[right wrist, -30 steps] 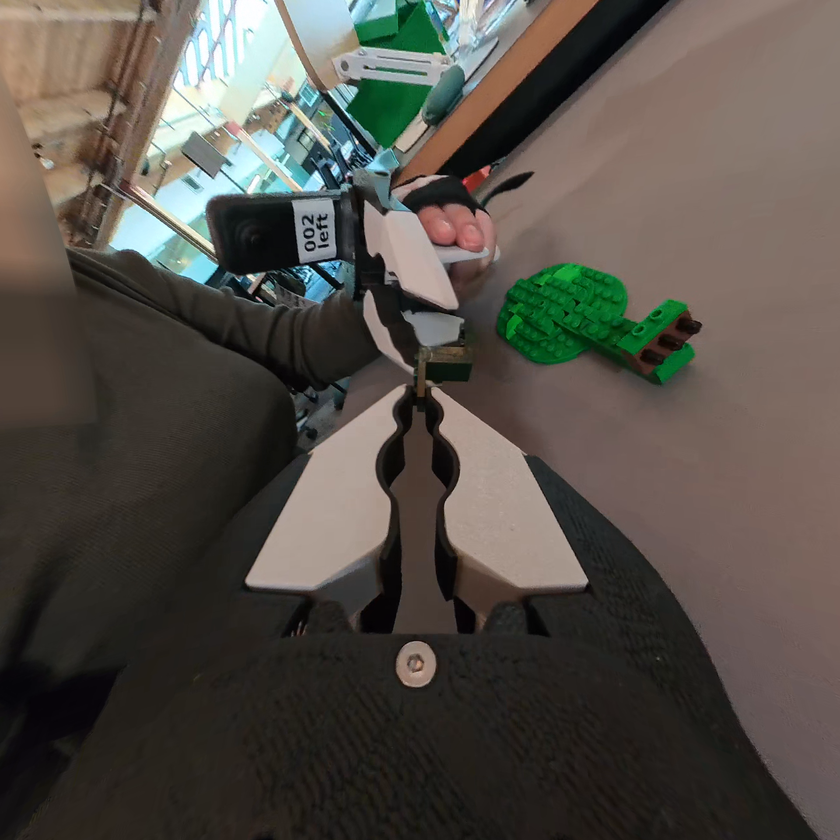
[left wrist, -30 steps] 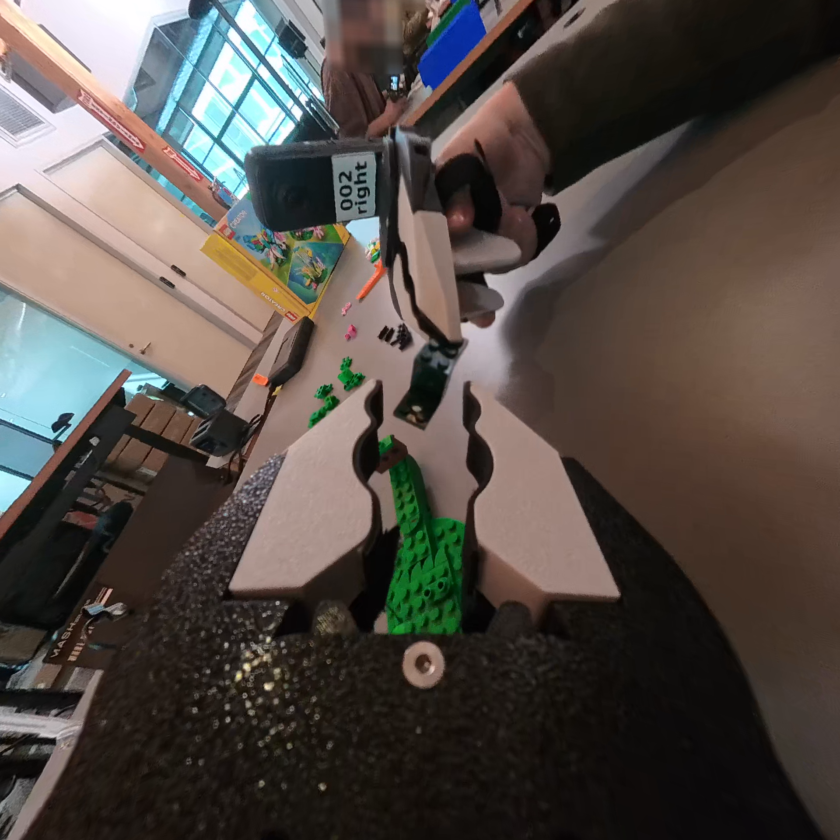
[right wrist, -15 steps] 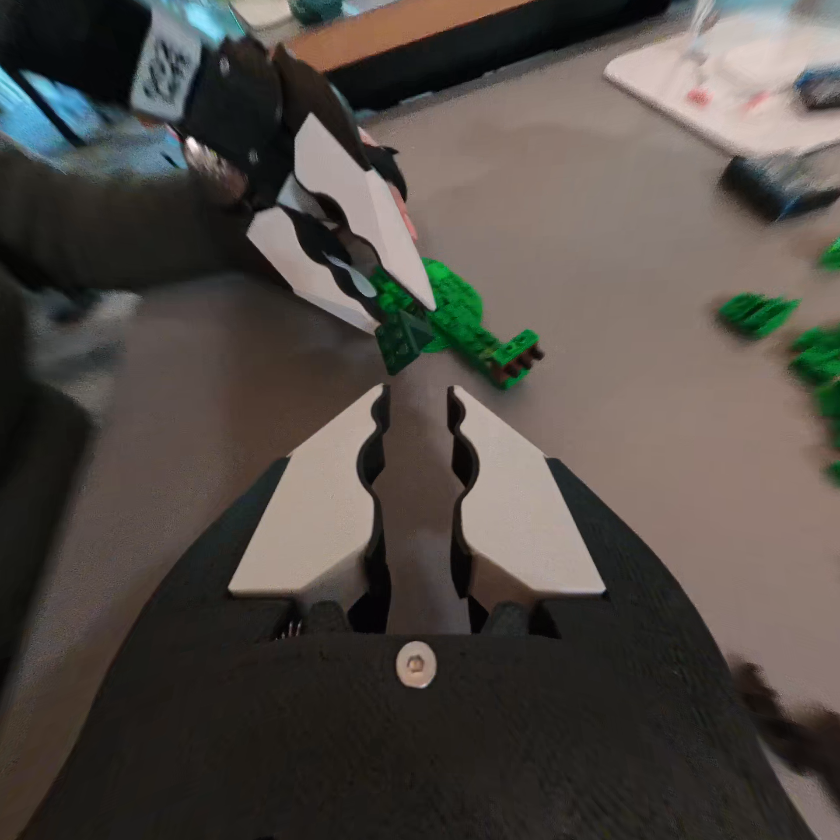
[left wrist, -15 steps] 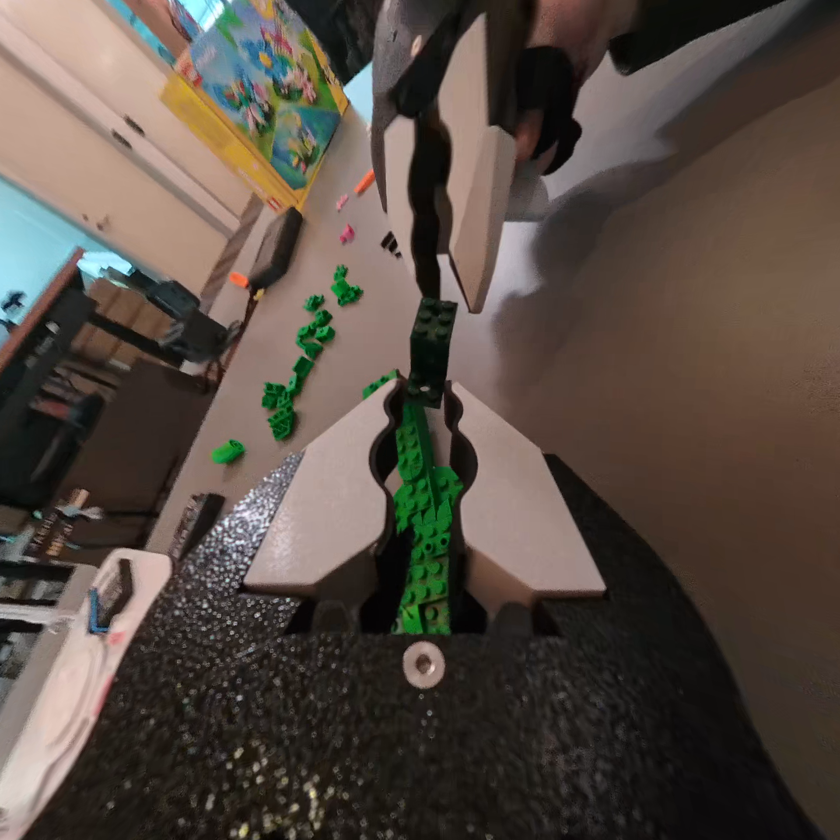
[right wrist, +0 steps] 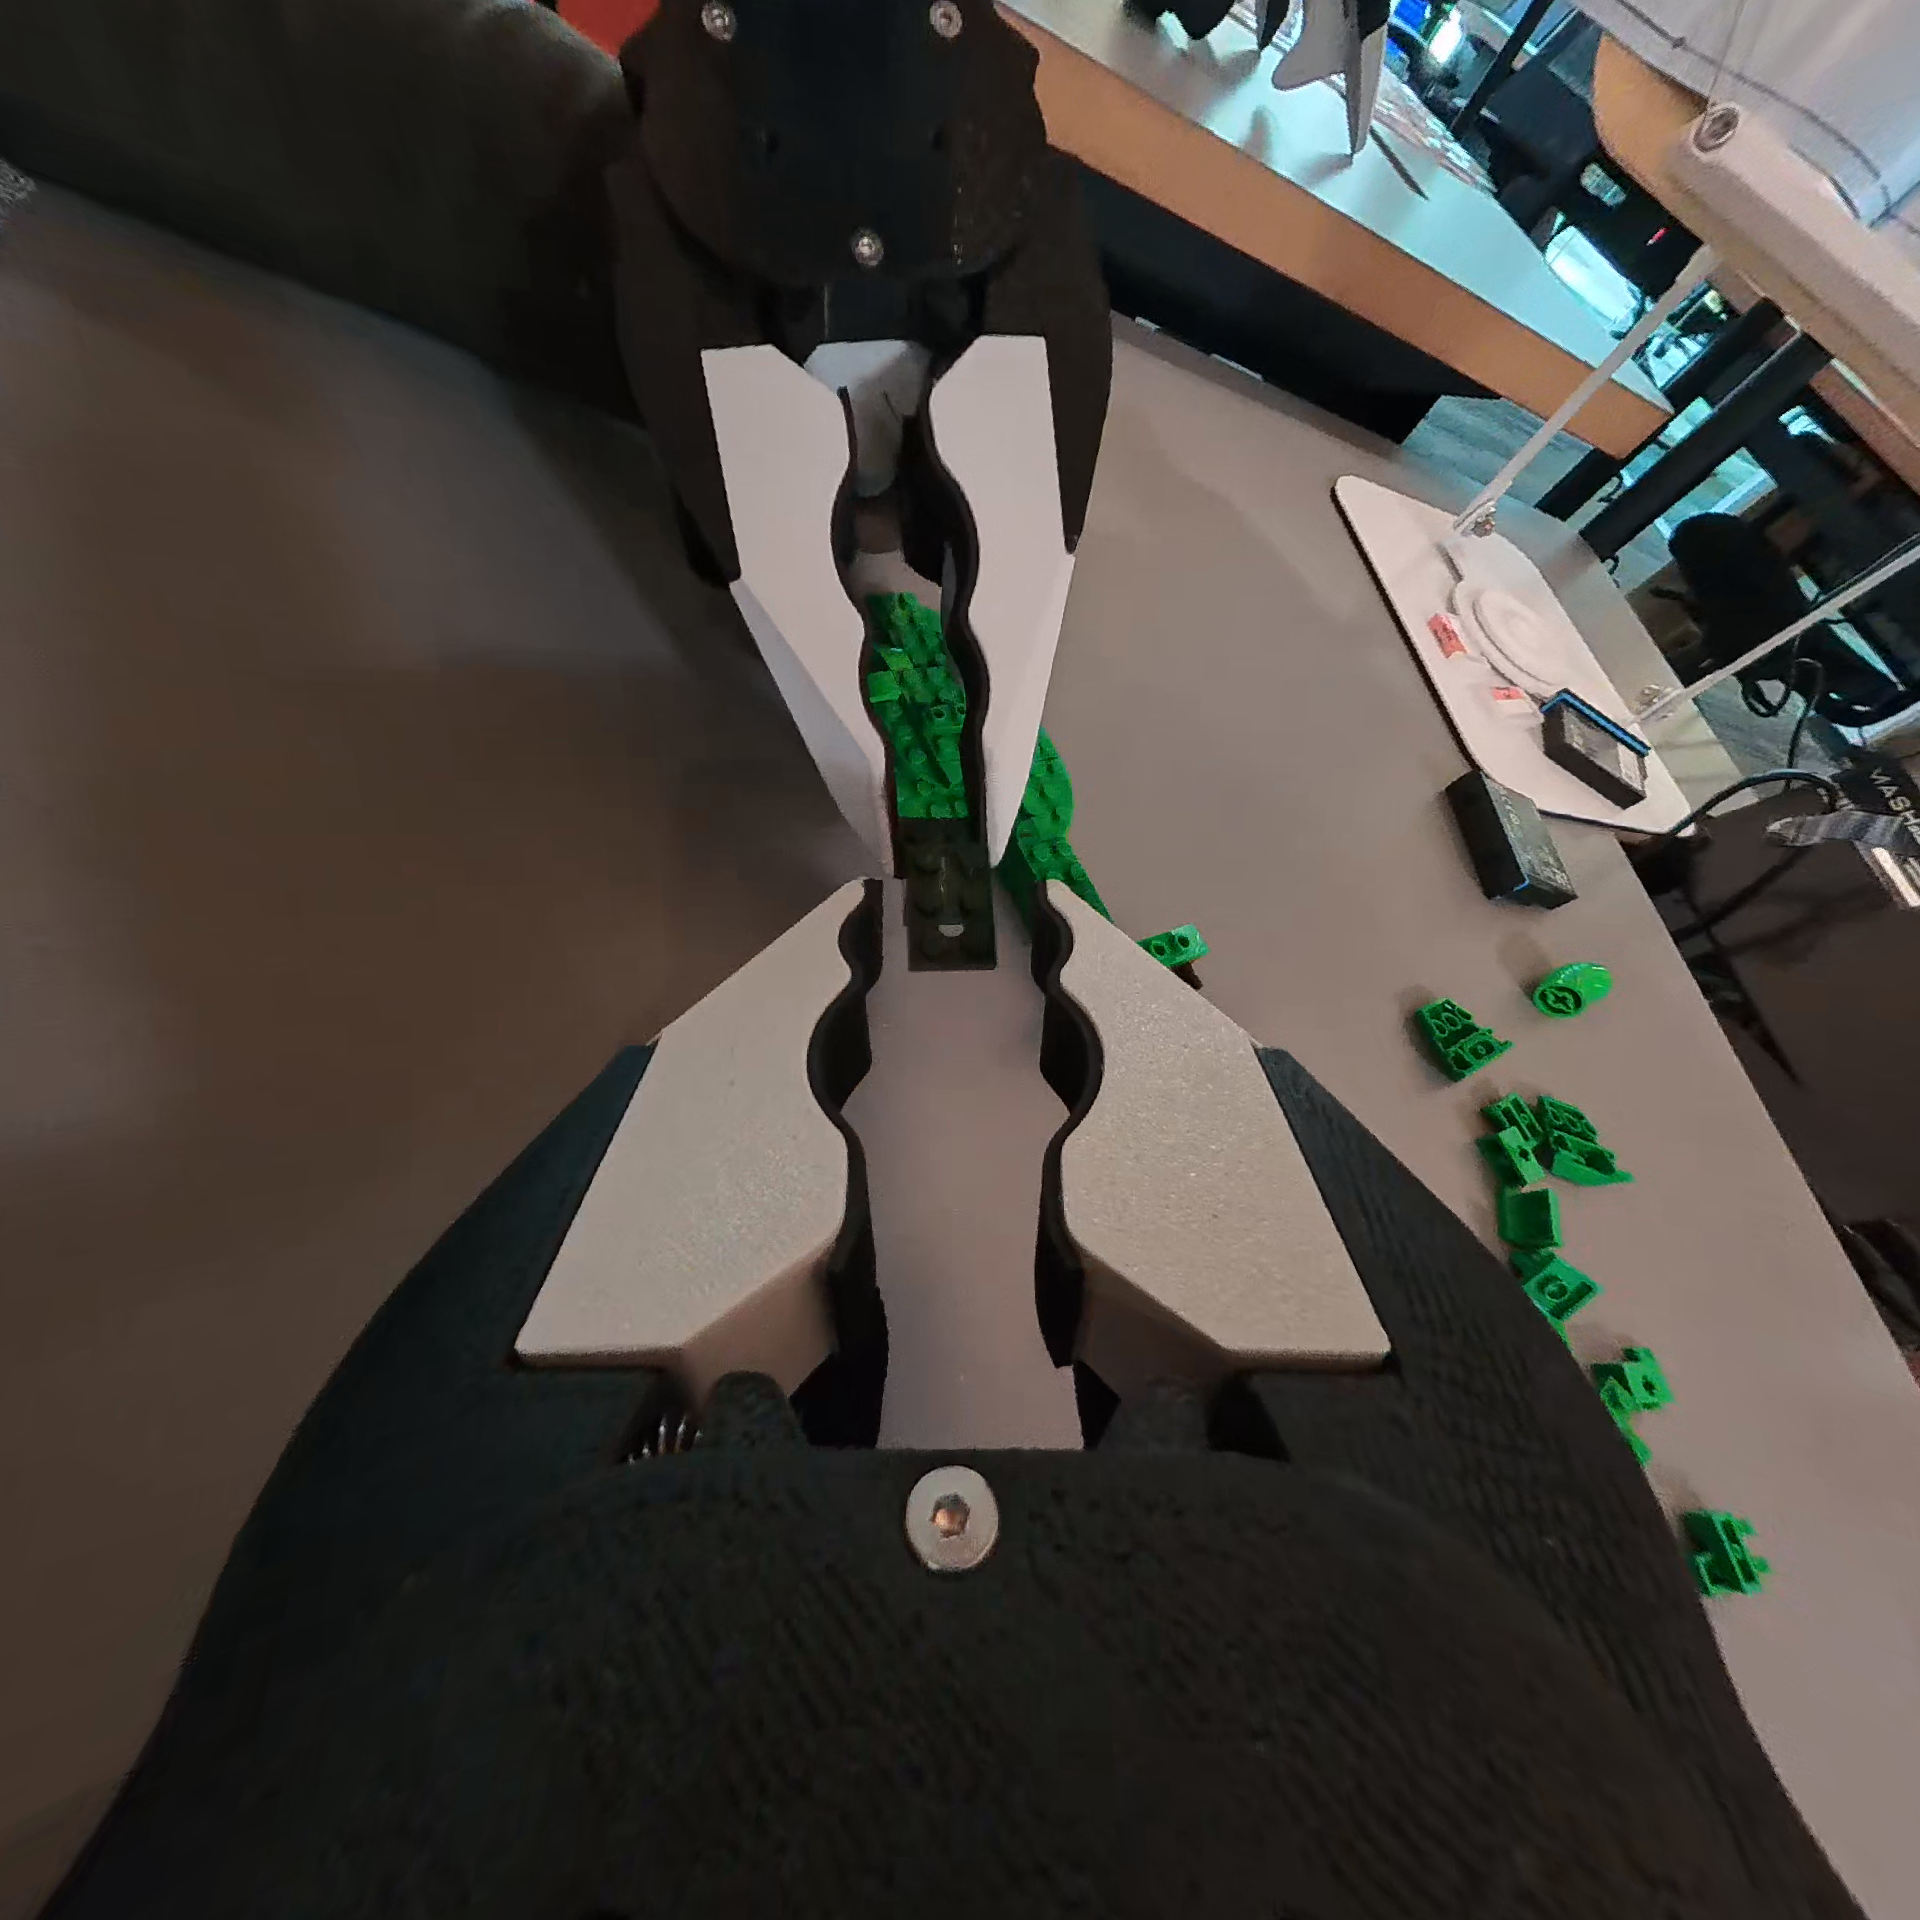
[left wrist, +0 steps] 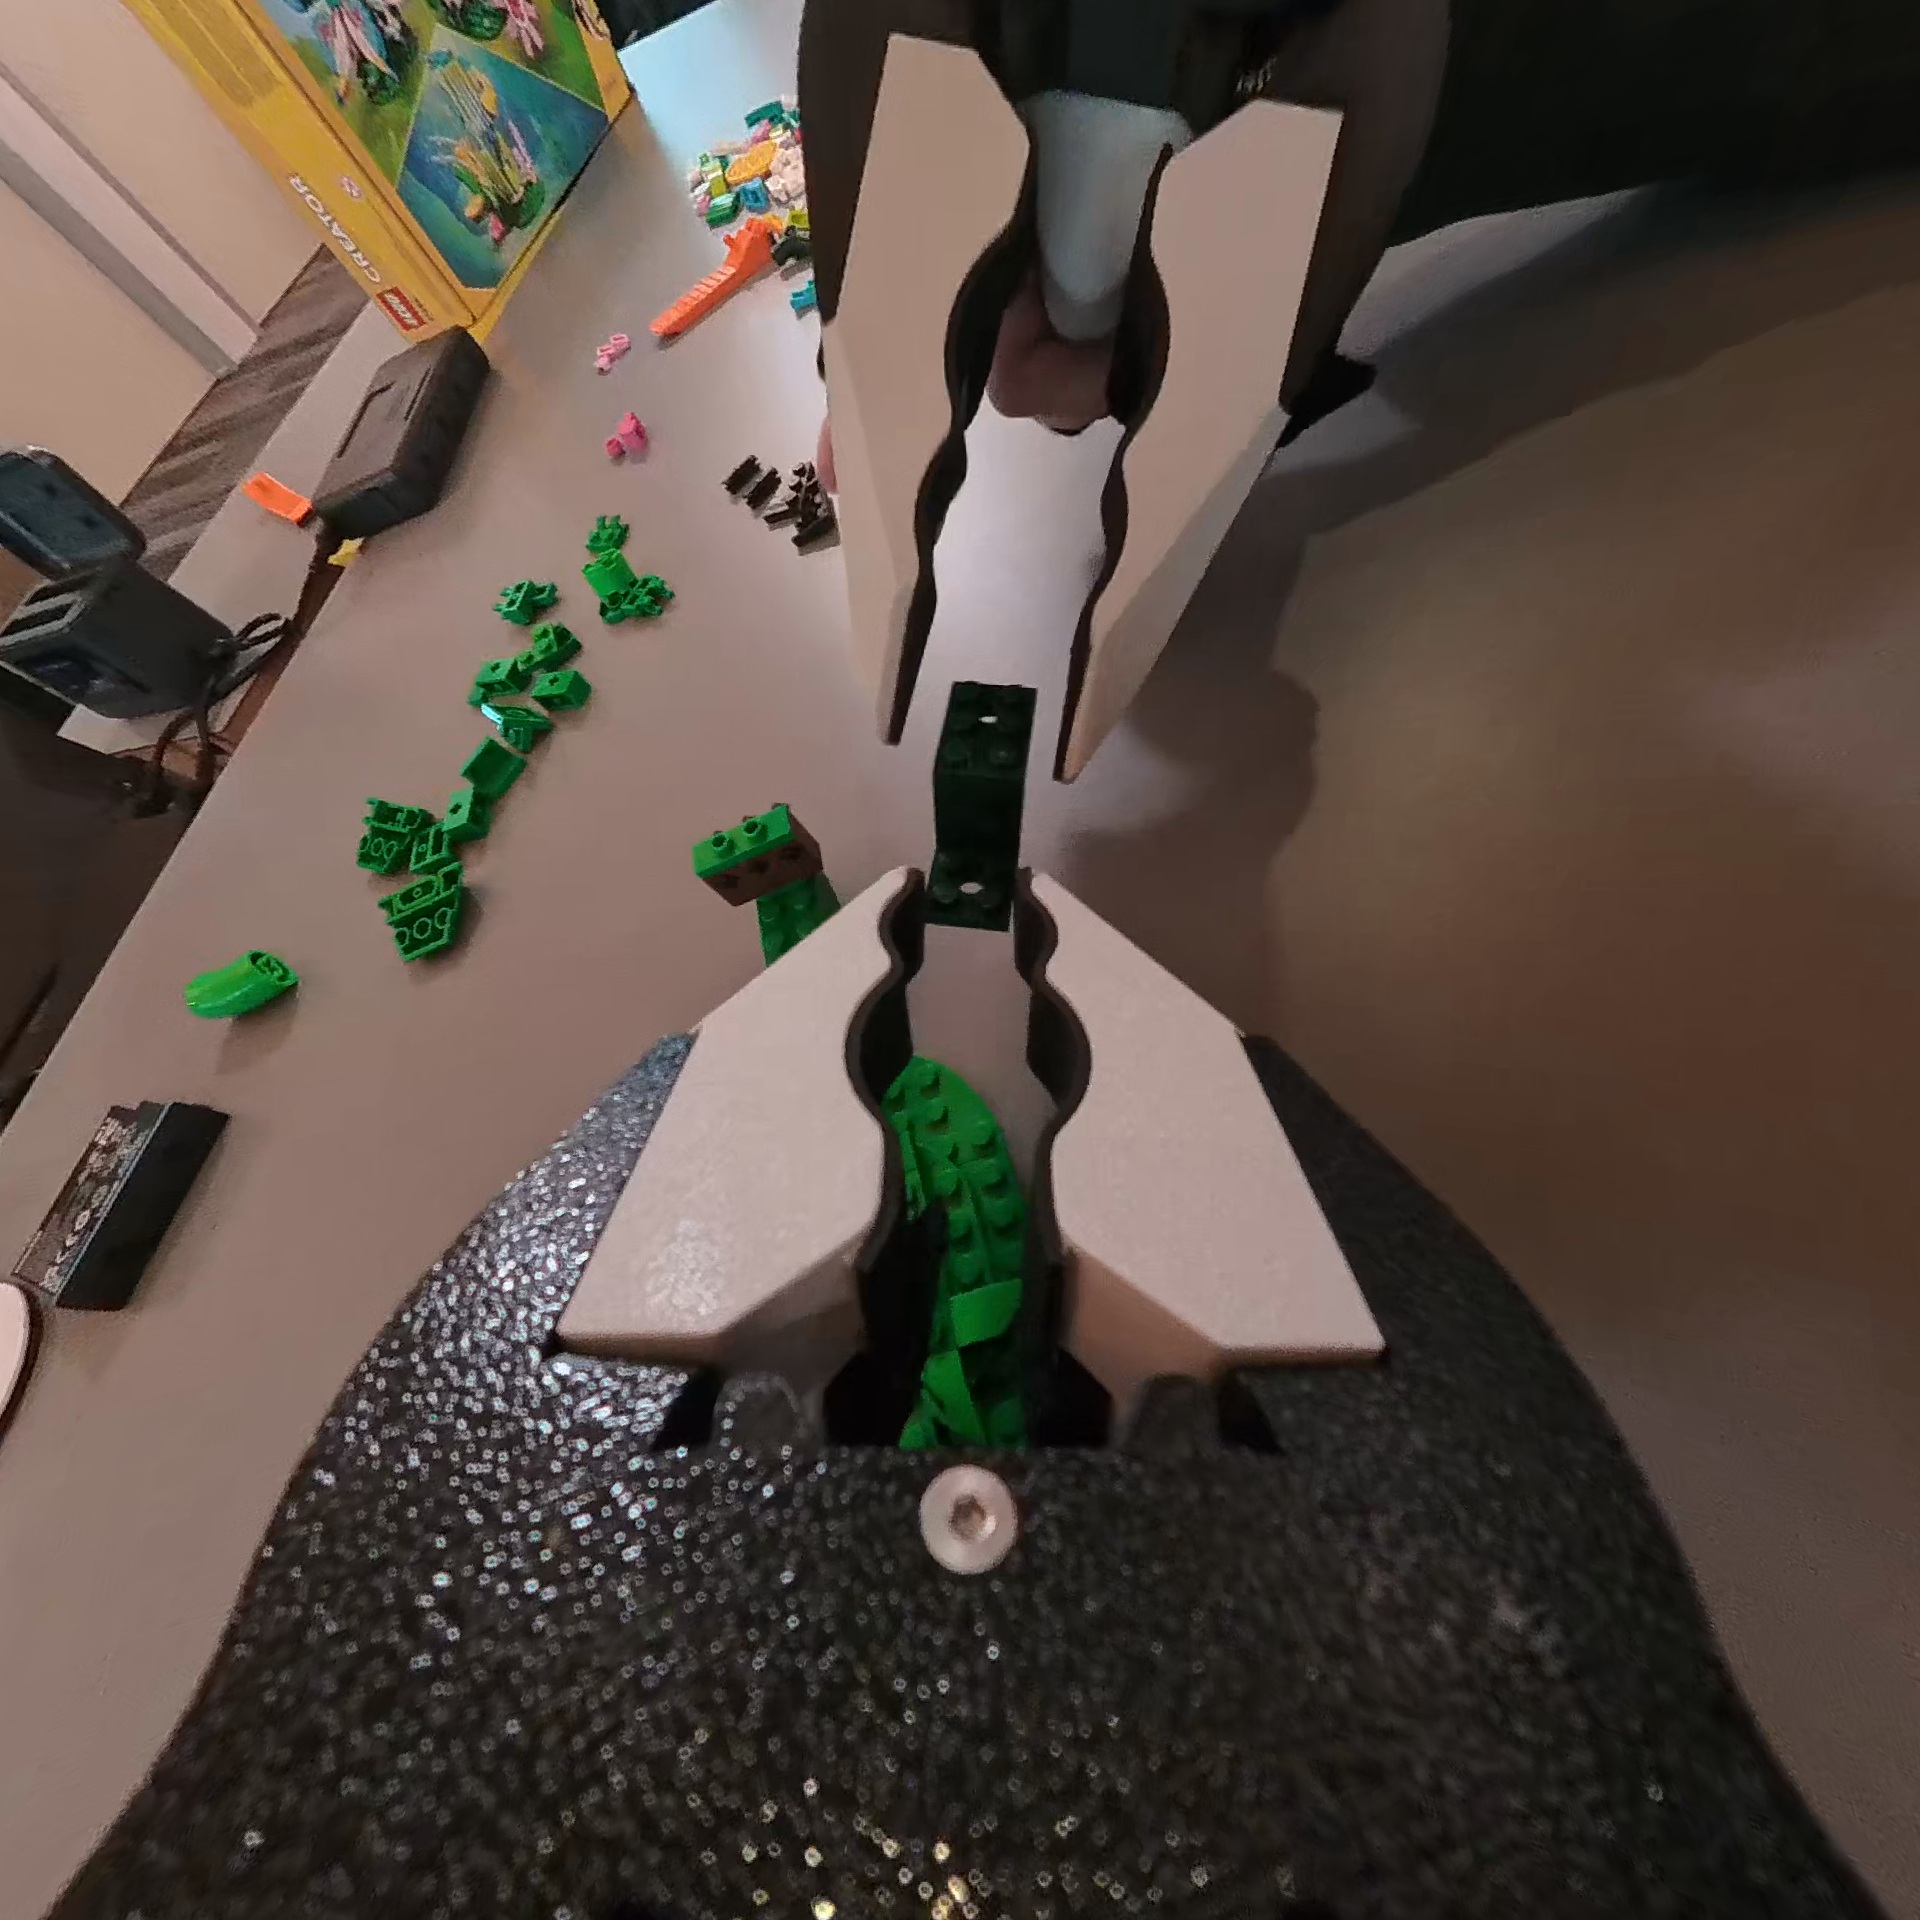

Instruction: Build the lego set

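My left gripper (left wrist: 968, 883) pinches the dark green plate (left wrist: 979, 795) – right gripper (right wrist: 951, 899) open around its free end; I close squarely.

Colours & patterns on the lego table

Left gripper (left wrist: 971, 883): pale grey fingers, black speckled-glitter body; dk green plate (left wrist: 982, 800) at its tips. Right gripper (right wrist: 951, 914): same pale grey fingers w/ matte black ribbed body. Bright green studded build (left wrist: 961, 1195) had a brown-and-green block (left wrist: 758, 852) at 11 o'clock of the left tips. Loose bright green pcs (left wrist: 488, 748) at 9–10 o'clock, pink bit (left wrist: 627, 434) & orange tool (left wrist: 717, 286) at 11, yellow box (left wrist: 416, 135) w/ blue-green artwork. Table (left wrist: 1558, 935) grey-beige.
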A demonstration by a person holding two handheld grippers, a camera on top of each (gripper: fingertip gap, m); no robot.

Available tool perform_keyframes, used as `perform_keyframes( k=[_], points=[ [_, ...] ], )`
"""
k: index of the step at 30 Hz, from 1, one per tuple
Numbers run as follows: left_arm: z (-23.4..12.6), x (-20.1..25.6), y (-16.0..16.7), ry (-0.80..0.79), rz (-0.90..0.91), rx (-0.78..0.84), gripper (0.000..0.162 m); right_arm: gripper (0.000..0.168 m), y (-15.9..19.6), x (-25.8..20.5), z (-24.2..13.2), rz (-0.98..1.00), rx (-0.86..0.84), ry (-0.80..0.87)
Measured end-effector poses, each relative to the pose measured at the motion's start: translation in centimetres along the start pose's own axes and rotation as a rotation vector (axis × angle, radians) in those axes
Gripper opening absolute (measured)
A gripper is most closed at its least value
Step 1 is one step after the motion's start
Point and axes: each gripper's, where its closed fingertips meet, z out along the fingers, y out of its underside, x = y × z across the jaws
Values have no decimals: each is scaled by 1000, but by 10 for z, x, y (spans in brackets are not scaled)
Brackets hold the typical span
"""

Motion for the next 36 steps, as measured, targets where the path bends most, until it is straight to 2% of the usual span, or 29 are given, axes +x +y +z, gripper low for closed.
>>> perform_keyframes(
  k=[4,7,12,18,22,28,30,33,36],
  points=[
    [1,2,-1,7,3,7,15,15,-1,-3,1,-5,9,-16],
    [0,1,-1,1,5,15,15,15,-1,-3,1,2,11,-15],
    [-3,-11,-11,-102,48,75,18,14,-7,9,-8,34,54,27],
    [-2,-25,8,-148,-15,-19,26,15,-6,28,-17,57,63,100],
    [-3,-35,18,-172,-120,-71,38,15,-14,43,-19,102,84,39],
    [7,-43,24,-146,-285,-127,67,15,-10,60,-5,108,-40,-180],
    [12,-41,30,-140,-288,-167,62,15,-4,60,1,91,-123,-261],
    [16,-39,30,-131,-275,-190,42,15,6,56,8,45,-240,-360],
    [17,-35,28,-113,-236,-195,32,15,9,51,15,7,-317,-436]
  ],
)
